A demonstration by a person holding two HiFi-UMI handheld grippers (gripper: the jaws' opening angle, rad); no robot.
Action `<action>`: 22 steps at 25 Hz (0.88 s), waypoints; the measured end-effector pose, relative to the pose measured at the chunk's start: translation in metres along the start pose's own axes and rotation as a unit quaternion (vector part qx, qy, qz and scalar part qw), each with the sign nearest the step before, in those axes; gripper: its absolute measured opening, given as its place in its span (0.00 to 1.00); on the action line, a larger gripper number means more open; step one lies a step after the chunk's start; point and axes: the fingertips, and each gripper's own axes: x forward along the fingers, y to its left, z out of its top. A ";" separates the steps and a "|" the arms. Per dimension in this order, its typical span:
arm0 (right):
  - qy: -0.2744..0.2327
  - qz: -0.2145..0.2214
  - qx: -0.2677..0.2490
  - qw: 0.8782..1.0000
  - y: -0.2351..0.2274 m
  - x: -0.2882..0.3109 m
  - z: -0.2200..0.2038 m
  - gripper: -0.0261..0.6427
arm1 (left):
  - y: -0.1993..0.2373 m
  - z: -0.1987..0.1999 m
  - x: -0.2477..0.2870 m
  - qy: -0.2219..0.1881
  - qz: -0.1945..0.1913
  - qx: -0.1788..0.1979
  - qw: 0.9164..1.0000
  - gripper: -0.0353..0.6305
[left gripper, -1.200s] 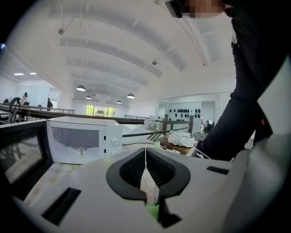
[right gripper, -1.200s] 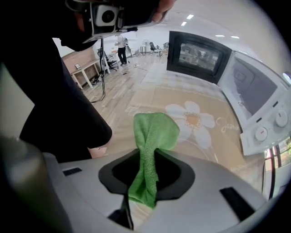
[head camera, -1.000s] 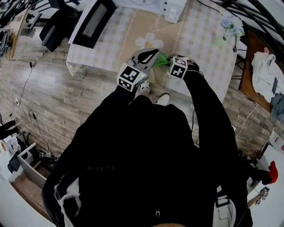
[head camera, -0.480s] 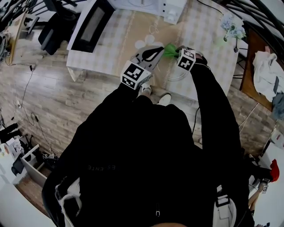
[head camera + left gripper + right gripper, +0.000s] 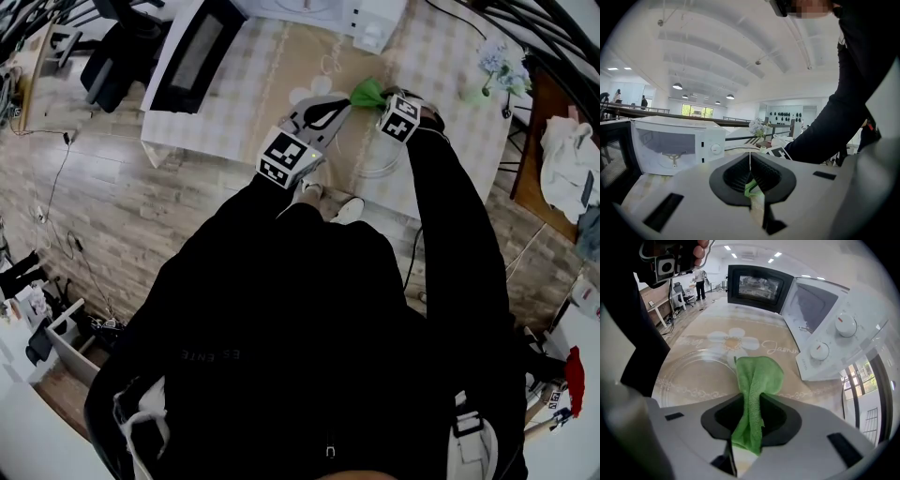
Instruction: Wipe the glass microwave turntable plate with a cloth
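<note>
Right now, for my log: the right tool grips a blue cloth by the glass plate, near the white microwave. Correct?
No: the cloth is green, not blue; the right gripper view shows it. Otherwise yes: the right tool grips it by the glass plate, near the white microwave.

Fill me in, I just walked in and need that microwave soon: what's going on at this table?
A person stands at the table with a gripper in each hand. The right gripper has its jaws shut on a green cloth, held at the glass turntable plate, which lies on the table beside the open microwave. The left gripper is close by, jaws together. A sliver of green shows between them, but I cannot tell whether it grips the cloth.
</note>
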 end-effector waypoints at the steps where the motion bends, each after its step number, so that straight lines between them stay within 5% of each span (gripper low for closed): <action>1: 0.002 -0.004 -0.001 1.000 -0.003 0.002 -0.001 0.21 | 0.001 -0.001 0.001 0.001 -0.001 -0.001 1.000 0.09; 9: 0.012 -0.027 0.006 1.000 -0.019 0.021 -0.012 0.21 | 0.009 -0.007 0.007 0.011 -0.010 -0.004 1.000 0.09; 22: 0.013 0.012 0.018 1.000 0.004 0.025 -0.012 0.18 | 0.011 -0.016 0.006 0.017 -0.016 -0.012 1.000 0.09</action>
